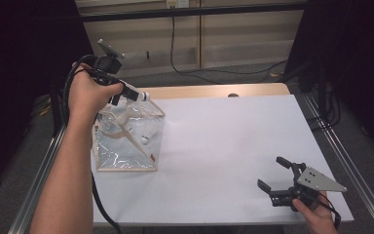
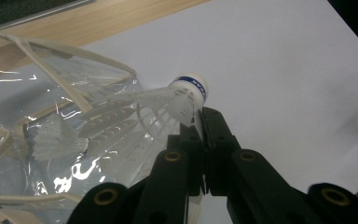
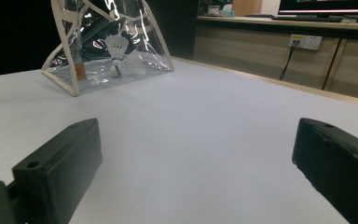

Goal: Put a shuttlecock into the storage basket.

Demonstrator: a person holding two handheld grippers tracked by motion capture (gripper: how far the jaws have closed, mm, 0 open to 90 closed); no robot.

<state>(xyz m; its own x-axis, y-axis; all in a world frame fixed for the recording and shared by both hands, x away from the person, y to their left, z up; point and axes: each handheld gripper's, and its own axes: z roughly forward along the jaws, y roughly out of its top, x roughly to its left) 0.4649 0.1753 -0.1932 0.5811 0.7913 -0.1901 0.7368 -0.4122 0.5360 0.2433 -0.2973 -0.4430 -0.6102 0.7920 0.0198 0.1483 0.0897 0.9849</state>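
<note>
Shuttlecock (image 2: 179, 100) being pinched by its feathers in left gripper (image 2: 200, 122), just above the clear bag (image 1: 126, 141) at the table's (image 1: 224, 146) left side. Right gripper (image 1: 278, 176) resting well apart, jaws spread wide, holding nothing.

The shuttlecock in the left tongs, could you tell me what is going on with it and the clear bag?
A person works at a white table with tongs in each hand. The left tongs are shut on the feathers of a white shuttlecock, held at the top of a clear plastic bag with beige trim. Other shuttlecocks already lie inside the bag. The right tongs rest open near the table's front right corner, holding nothing.
</note>
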